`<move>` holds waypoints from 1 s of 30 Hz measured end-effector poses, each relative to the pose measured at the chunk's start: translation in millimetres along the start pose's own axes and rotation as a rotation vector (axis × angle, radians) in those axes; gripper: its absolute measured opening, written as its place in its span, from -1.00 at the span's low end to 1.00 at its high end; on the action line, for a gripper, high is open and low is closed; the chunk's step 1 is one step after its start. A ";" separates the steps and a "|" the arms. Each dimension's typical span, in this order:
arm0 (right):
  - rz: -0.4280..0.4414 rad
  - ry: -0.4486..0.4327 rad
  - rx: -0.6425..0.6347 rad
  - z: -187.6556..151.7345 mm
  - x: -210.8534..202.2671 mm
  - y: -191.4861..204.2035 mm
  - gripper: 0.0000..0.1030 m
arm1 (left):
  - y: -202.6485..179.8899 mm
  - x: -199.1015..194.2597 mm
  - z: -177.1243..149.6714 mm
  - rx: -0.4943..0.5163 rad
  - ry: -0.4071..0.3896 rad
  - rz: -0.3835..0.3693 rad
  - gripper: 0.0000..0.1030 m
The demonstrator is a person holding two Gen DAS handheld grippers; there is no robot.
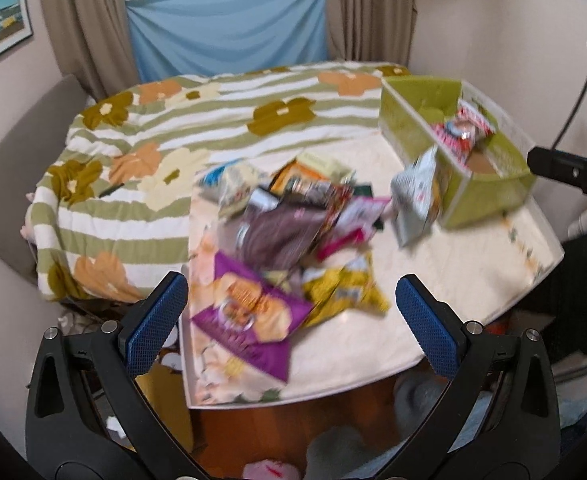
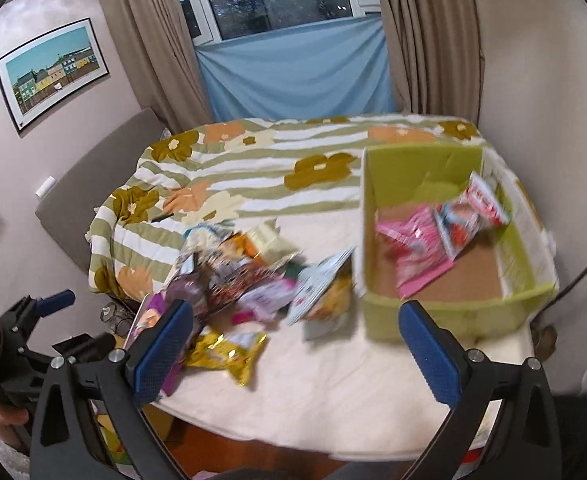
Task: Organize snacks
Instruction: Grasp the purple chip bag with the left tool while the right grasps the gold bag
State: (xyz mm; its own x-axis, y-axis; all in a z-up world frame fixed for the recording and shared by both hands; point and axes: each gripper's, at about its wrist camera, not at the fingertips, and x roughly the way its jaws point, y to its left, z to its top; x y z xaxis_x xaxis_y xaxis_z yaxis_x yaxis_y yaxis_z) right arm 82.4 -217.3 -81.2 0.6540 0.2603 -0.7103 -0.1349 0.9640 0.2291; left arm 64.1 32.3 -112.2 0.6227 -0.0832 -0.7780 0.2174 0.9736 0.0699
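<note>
A pile of snack packets (image 1: 293, 216) lies on the white table cover (image 1: 433, 292), with a purple packet (image 1: 249, 316) and a yellow one (image 1: 345, 292) nearest. A silver packet (image 1: 415, 196) leans against the green box (image 1: 485, 196), which holds a red-and-white packet (image 1: 459, 132). My left gripper (image 1: 291, 326) is open and empty, above the table's near edge. In the right wrist view my right gripper (image 2: 295, 348) is open and empty, in front of the pile (image 2: 245, 280) and the green box (image 2: 453, 312), which holds pink (image 2: 413, 256) and red (image 2: 473, 212) packets.
A flowered striped blanket (image 1: 165, 148) covers the table's far and left part. Curtains and a blue cloth (image 1: 229, 32) hang behind. The left gripper's body (image 2: 25, 340) shows at the left of the right wrist view. A black stand (image 1: 581, 92) is at the right.
</note>
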 end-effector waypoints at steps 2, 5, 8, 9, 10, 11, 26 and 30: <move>-0.002 0.013 0.020 -10.0 5.8 9.8 0.99 | 10.4 6.5 -11.0 0.019 0.015 -0.009 0.99; -0.004 0.041 0.044 -23.1 18.7 21.9 0.99 | 22.4 21.2 -26.5 0.044 0.048 -0.024 0.99; -0.003 0.072 0.056 -34.1 35.8 33.3 0.99 | 26.4 36.8 -37.1 0.070 0.066 -0.024 0.99; -0.004 0.085 0.061 -38.0 43.2 36.5 0.99 | 27.2 43.6 -40.5 0.078 0.072 -0.022 0.99; 0.001 0.098 0.066 -41.2 49.7 38.5 0.99 | 28.3 51.8 -44.0 0.087 0.080 -0.019 0.99; 0.008 0.111 0.071 -44.1 55.7 40.1 0.99 | 29.4 60.3 -47.1 0.095 0.087 -0.016 0.99; 0.103 0.286 -0.187 -69.8 163.9 60.9 0.99 | 38.9 145.2 -64.5 0.186 0.191 -0.014 0.99; 0.108 0.327 -0.358 -70.4 182.1 69.8 0.99 | 37.5 154.5 -62.7 0.221 0.213 -0.042 0.99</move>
State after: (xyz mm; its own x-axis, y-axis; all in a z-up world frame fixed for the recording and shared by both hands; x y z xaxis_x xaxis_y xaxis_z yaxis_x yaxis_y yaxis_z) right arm 139.7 -98.8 -241.4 0.3617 0.3079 -0.8800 -0.4738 0.8736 0.1109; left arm 121.3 69.4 -268.9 0.4434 -0.0537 -0.8947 0.4128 0.8983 0.1506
